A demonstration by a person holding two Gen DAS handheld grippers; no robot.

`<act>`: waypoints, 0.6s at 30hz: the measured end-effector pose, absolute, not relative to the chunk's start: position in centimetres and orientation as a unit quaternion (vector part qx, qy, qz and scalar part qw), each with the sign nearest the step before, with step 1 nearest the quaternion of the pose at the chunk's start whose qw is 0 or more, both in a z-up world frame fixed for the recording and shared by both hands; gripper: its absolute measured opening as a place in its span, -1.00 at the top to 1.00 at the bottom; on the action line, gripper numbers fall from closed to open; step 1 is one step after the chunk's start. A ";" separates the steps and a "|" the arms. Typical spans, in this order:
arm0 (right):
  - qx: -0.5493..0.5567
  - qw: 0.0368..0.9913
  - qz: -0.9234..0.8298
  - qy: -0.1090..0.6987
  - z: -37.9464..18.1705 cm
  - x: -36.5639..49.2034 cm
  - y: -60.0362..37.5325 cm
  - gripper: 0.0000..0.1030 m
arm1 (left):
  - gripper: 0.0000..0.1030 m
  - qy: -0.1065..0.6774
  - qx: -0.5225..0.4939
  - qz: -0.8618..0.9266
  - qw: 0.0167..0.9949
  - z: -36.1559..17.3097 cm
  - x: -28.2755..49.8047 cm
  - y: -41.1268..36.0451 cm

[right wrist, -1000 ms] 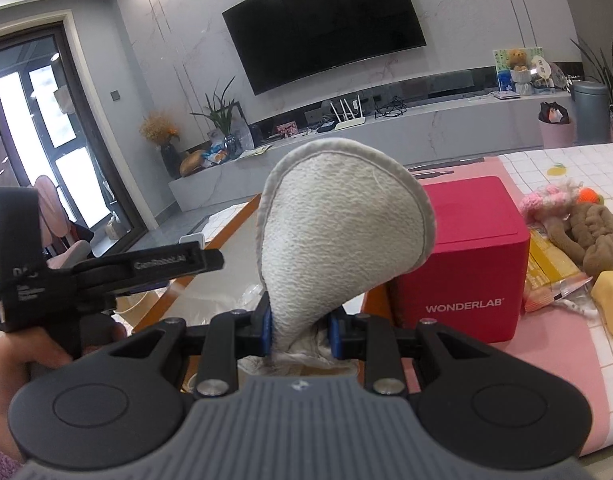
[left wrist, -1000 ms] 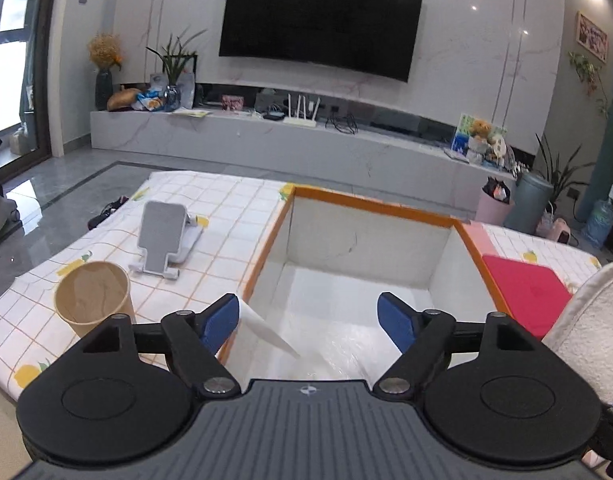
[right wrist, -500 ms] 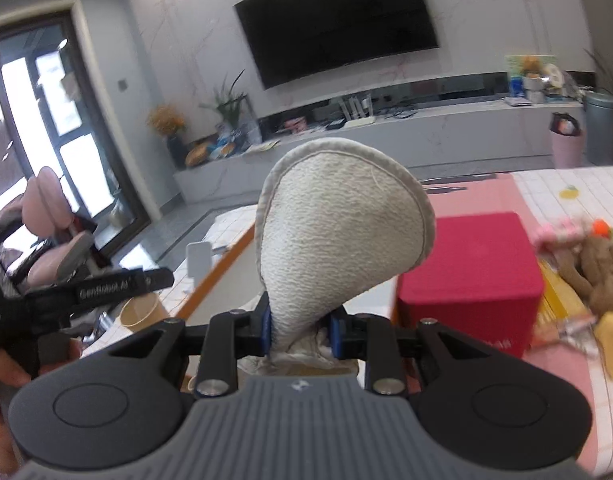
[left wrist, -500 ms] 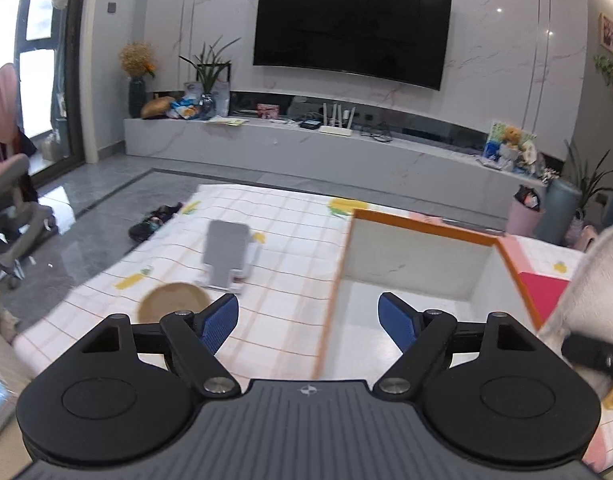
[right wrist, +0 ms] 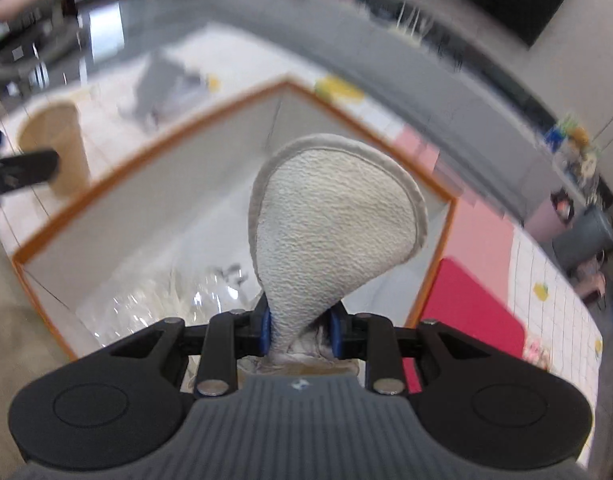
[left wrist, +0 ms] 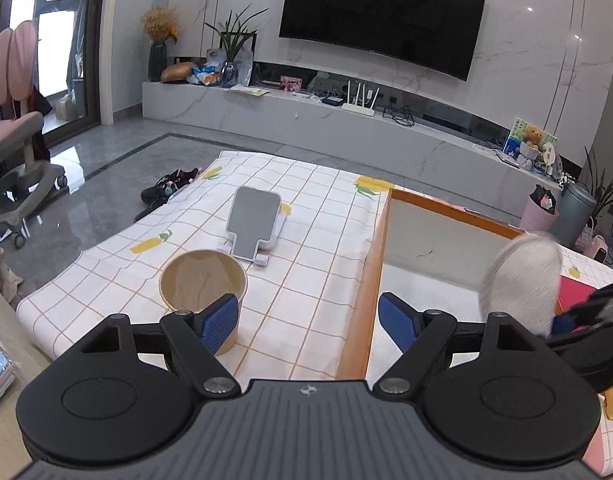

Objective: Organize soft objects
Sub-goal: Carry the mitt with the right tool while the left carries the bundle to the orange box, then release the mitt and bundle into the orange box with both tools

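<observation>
Thing in hand: a pale, terry-textured soft pad (right wrist: 334, 232) with a stitched rim, rounded at the top and tapering to a narrow neck.
Right hand-held gripper (right wrist: 300, 330): clenched on that neck, blue pads pressing in from both sides; the cloth bunches between them.
Left hand-held gripper (left wrist: 308, 322): released, jaws wide apart with nothing between them, hovering over the checked cloth (left wrist: 306, 208) on the desk, near the box's left wall.
Where the pad is: held in the air above the orange-rimmed white box (right wrist: 154, 184), not touching its floor (crinkled clear plastic (right wrist: 178, 304) lies in the near corner below).
Weight: probably very light; it stands upright from the pinch without sagging.
Stiffness: soft yet holding its shape, so it should fold when pressed and spring back.
Slip: the looped surface looks grippy, unlikely to slide from the pads.
Fragility: none apparent; a drop into the box should not hurt it.
Best hold: the gathered narrow end, as now (the broad face would just buckle).
Nearby: paper cup (left wrist: 202, 280) and grey stand (left wrist: 252, 222), both outside the box.
</observation>
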State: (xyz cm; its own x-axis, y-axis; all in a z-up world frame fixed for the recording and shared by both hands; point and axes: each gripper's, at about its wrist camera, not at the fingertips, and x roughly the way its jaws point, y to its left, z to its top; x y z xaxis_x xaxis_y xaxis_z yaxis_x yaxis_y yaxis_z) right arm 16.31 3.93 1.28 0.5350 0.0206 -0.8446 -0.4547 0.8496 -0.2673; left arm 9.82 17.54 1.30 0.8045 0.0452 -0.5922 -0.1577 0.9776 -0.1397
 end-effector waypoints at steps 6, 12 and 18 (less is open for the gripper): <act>-0.282 0.800 0.106 0.519 -3.5 18.3 5.2 0.43 | -0.81 0.315 -0.084 0.037 0.945 1.3 9.6 17.5; -0.215 0.775 0.159 0.572 -5.1 19.3 5.8 0.43 | -0.81 0.317 -0.096 0.036 0.943 1.2 9.7 17.7; -0.139 0.807 0.148 0.554 -4.6 20.8 4.7 0.42 | -0.81 0.319 -0.108 0.043 0.941 1.1 9.7 18.1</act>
